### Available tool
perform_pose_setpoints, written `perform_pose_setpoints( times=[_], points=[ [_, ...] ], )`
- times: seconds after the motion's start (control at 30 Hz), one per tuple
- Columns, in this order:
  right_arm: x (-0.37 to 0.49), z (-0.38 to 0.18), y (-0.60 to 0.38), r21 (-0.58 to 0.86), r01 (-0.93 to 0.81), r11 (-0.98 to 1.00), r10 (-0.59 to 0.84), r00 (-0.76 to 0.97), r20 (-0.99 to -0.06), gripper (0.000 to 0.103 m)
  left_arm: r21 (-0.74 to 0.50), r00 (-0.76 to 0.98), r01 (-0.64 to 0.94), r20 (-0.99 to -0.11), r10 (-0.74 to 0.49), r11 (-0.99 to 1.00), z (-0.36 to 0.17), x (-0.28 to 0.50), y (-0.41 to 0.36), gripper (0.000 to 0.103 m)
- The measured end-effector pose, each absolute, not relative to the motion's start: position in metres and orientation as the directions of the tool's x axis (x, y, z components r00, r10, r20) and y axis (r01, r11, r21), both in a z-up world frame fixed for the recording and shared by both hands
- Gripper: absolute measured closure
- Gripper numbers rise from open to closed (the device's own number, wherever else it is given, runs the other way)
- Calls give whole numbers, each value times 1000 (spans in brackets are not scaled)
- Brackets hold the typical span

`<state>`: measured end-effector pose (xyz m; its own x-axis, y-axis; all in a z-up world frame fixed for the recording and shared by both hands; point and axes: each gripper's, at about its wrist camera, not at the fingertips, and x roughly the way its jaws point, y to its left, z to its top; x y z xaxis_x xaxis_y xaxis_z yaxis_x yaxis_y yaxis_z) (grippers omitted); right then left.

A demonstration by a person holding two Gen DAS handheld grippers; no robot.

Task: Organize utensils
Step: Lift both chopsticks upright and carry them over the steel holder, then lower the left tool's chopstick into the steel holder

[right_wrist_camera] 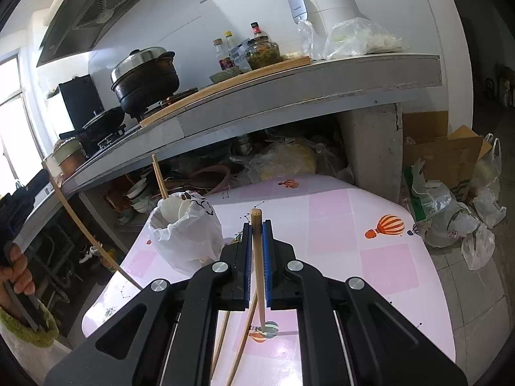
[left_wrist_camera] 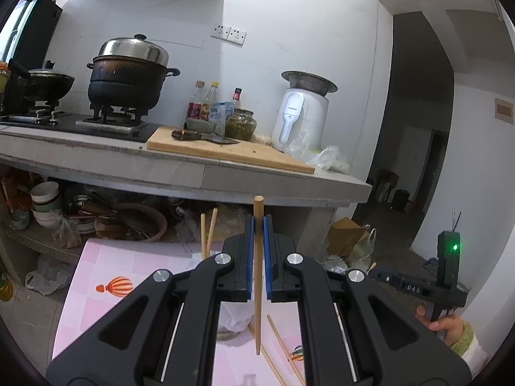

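Left gripper (left_wrist_camera: 257, 222) nearest the lens: jaws clamped on a chopstick (left_wrist_camera: 257, 273), which stands upright with its tip hanging clear above the pink table (left_wrist_camera: 135, 260). Right gripper (right_wrist_camera: 257, 225) likewise pinched tight on a second chopstick (right_wrist_camera: 258, 257), tip down near the tabletop. Loose chopsticks (left_wrist_camera: 283, 347) lie on the table at 6 o'clock of the left jaws. Bag-lined holder (right_wrist_camera: 183, 225) with upright chopsticks sits at 10 o'clock of the right jaws.

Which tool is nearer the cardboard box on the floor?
Right. The right tool is over the pink table, with the cardboard box ahead to its right; the left tool sits farther left.
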<state>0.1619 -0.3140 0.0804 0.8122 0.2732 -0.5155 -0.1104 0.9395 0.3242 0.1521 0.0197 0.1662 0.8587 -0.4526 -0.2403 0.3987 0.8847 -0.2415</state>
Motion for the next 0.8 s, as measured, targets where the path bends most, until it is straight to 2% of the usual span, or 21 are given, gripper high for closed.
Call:
perform_pose_setpoints(
  times=[0.43,0.8],
  points=[
    [173,78,-317,333,-114,936,284,803,-525,96,-215,873,432,-143,-465,876,219,197,1,98],
    [182,73,-320,333,-110,936,285,792,-540,96,-212,887,365,-216,-408,907,192,247,7,98]
  ],
)
